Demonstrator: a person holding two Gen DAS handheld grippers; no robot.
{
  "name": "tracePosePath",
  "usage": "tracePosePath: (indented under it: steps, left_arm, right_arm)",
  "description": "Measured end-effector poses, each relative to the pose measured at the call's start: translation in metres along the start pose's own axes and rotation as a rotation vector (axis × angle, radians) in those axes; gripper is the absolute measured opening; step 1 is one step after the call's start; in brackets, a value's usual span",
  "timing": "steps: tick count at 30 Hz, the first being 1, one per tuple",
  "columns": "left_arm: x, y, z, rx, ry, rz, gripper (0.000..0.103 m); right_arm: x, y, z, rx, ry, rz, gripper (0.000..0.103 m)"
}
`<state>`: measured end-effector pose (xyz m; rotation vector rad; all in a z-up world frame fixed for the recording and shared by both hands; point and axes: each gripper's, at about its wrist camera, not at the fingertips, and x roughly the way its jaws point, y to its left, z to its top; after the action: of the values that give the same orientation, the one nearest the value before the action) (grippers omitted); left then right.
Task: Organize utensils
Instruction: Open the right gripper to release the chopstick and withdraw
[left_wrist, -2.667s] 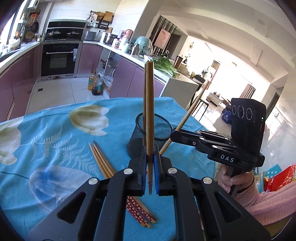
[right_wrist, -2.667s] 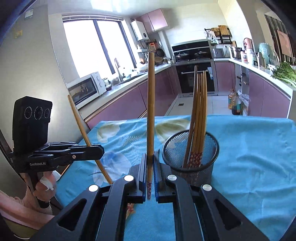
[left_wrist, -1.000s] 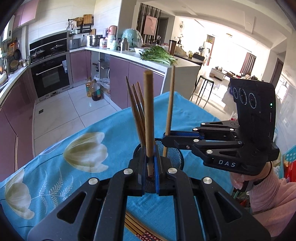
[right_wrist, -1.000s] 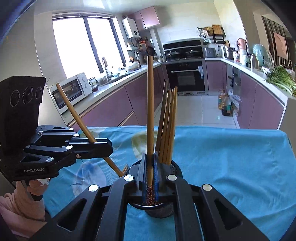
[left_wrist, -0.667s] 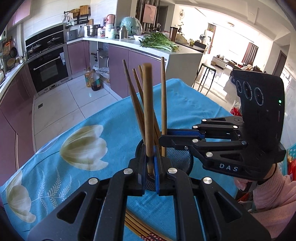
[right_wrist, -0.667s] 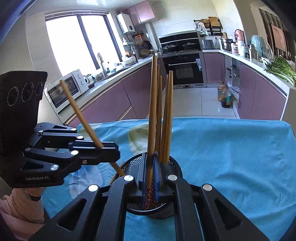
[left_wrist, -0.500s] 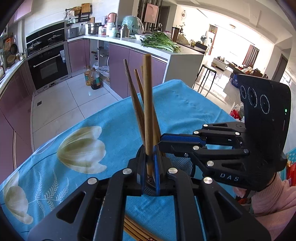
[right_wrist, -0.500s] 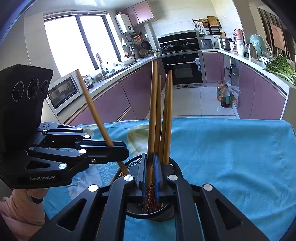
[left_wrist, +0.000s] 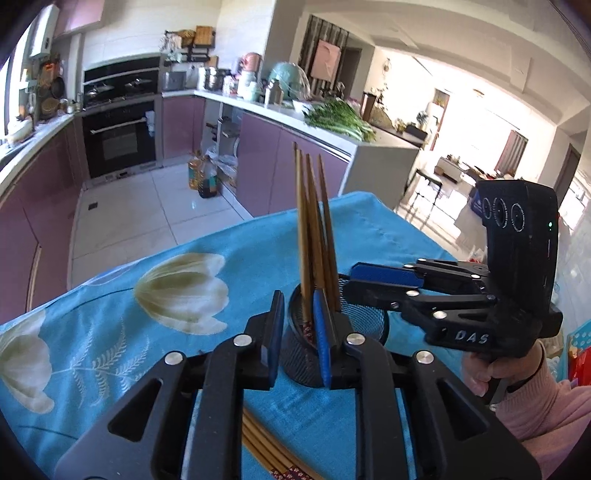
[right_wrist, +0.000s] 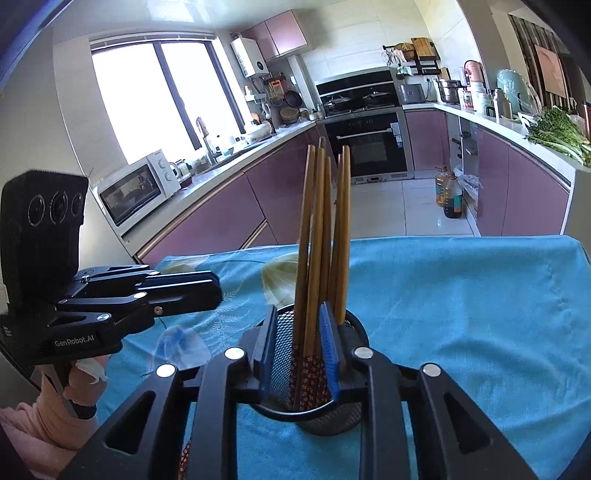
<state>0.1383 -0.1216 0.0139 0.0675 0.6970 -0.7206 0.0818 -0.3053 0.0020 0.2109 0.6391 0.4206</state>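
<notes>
The loose chopsticks lie flat on the cloth right under my left gripper, long axis running near-to-far (so the left hand is nearer them). Both sets of jaws have just been opening, nothing pinched now; my right gripper straddles the mesh cup, where both sticks held a second ago stand dropped.

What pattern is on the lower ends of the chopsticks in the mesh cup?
Dark red with small pale flowers, on the brown wooden chopsticks in the black mesh cup; clearest in the right wrist view.
</notes>
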Motion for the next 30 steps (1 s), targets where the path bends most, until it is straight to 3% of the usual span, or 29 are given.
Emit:
tracePosePath:
  steps: [8,19,30]
  left_arm:
    - [-0.039,0.020,-0.044,-0.066,-0.071,0.111,0.036]
    - [-0.021,0.047,-0.120,-0.174,0.078,0.156,0.037]
    - [0.005,0.046,-0.151,-0.193,0.158,0.177,0.039]
  right_arm:
    - [-0.024,0.037,-0.019,-0.101,-0.019,0.114,0.041]
    - [0.042,0.053,-0.076,-0.079,0.215,0.127,0.041]
    - [0.066,0.066,-0.093,-0.090,0.279,0.075,0.041]
